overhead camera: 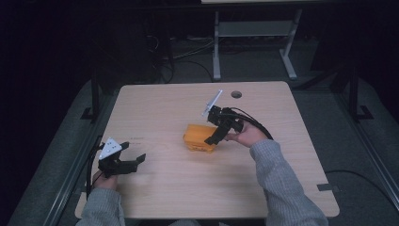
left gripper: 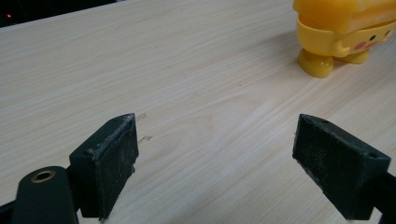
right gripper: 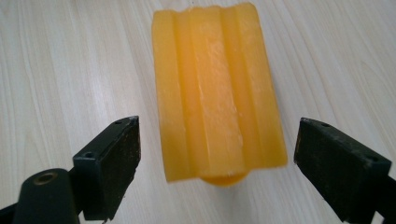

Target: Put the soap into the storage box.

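Straddling ridged glossy toy (right gripper: 218, 91) (right gripper (right gripper: 217, 170)).

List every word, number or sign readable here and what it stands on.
None readable.
Yellow toy: a painted face with a pink cheek, no letters.
Table: a small dark mark near the left gripper, too small to read.

High view looks down; both claw cameras closely share the yellow toy (right gripper: 218, 88).
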`<state>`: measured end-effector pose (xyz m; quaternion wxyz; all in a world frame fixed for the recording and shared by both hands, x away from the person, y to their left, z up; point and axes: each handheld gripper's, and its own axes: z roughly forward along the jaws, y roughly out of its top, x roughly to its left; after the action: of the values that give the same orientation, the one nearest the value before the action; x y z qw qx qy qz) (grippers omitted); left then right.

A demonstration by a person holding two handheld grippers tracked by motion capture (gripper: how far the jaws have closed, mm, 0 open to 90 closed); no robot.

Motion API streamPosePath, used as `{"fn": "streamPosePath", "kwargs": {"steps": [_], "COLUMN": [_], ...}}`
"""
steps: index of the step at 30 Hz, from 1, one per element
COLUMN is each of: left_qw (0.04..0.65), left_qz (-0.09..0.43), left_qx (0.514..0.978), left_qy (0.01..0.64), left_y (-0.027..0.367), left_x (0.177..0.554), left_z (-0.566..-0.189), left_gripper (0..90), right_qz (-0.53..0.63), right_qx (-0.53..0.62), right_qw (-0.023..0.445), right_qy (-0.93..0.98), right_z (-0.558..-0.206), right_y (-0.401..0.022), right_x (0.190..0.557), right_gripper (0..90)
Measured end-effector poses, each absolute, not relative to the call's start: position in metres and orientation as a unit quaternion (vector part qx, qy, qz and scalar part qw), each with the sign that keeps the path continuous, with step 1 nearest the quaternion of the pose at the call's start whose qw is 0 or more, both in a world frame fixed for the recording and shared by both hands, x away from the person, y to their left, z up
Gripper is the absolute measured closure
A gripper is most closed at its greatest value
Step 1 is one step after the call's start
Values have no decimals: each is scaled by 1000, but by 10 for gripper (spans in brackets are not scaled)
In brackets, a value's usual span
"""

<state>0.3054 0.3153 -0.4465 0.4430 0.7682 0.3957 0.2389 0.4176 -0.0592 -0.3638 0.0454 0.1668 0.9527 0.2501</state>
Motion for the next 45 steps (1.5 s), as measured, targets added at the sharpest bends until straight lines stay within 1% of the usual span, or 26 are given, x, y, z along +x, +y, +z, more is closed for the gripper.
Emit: {"fn": "streamPosePath", "kwargs": {"steps": [17,40,45], "left_qw": [441,433,434], "left_qz": [237,236,236], "left_qx": [769,775,774], "left_qy": [398,395,396], "left_y": [314,312,311], "left_x": [305,305,305], "left_z": [-447,-449,-449], "left_gripper": [138,138,138], "right_qz": [262,268,269], "right_qx": [204,240,249], "right_qw": [48,44,42], "right_qy": [942,932,929], "right_z": [-366,-378,-385], "right_y": [-99,-131,-139], "right_x": [406,390,387], "right_gripper": [143,147,147]}}
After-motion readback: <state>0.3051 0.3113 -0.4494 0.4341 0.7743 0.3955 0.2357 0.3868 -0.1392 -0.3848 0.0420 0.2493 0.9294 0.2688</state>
